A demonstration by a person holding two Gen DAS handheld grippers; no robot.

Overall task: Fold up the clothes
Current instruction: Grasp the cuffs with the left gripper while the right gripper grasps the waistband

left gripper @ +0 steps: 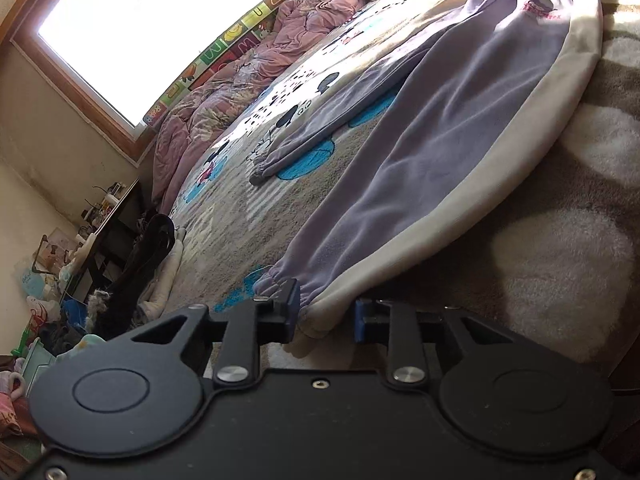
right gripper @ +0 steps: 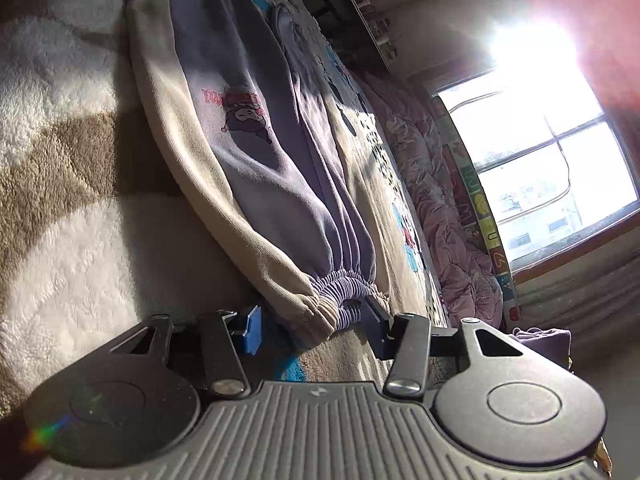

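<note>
Left gripper (left gripper: pixel 326 316) apart around pants (left gripper: pixel 440 152) ankle cuff, right gripper (right gripper: pixel 316 330) apart around waistband; neither clamped. Pants flat on bed (left gripper: pixel 560 272). Risk: pinching top layer only, fold skews.

**Two handheld grippers seen from their own wrist cameras**

The left gripper (left gripper: pixel 326 316) has a smooth matte black base plate. A round black disc with a raised inner circle sits at either side behind the claw. Two black link bars run forward from silver pivot bolts to the fingers (left gripper: pixel 290 306), which end in blue pads. A small screw hole sits behind the claw at centre, with silver screws at the rear corners.

The right gripper (right gripper: pixel 316 330) has the same build, but its base plate is grey and ribbed lengthwise, with a small logo behind the claw. Its fingertips (right gripper: pixel 252 328) are blue too.
</note>
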